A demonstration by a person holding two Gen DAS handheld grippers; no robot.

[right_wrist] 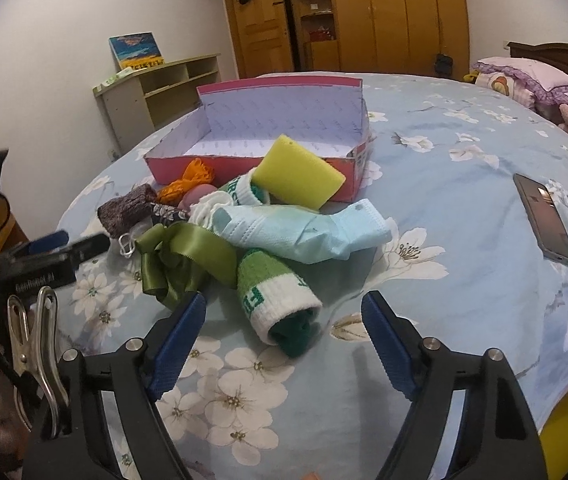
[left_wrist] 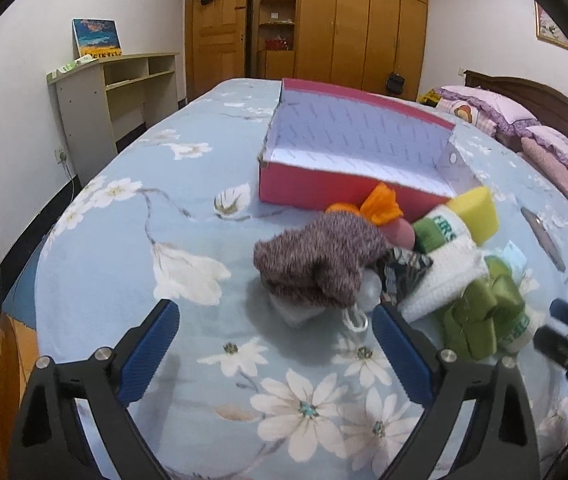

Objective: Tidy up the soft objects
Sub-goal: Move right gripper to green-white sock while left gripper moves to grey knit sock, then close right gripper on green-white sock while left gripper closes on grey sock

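A pile of soft things lies on the flowered bed in front of an open red box [left_wrist: 324,190] [right_wrist: 244,160]. In it are a brown knit sock [left_wrist: 316,264] [right_wrist: 128,210], an orange cloth [left_wrist: 380,204] [right_wrist: 190,180], a yellow sponge [left_wrist: 478,212] [right_wrist: 298,174], green-and-white socks [left_wrist: 444,256] [right_wrist: 280,300], a green ribbon [left_wrist: 480,316] [right_wrist: 180,260] and a pale blue mask [right_wrist: 304,228]. My left gripper [left_wrist: 274,322] is open just before the brown sock. My right gripper [right_wrist: 284,312] is open around the rolled green-and-white sock, not closed on it.
A phone [right_wrist: 544,220] [left_wrist: 542,236] lies on the bed to the right. Pink pillows [left_wrist: 524,128] [right_wrist: 532,80] are at the headboard. A low shelf [left_wrist: 120,92] stands by the left wall, wardrobes behind. The left gripper shows at the right wrist view's left edge [right_wrist: 56,248].
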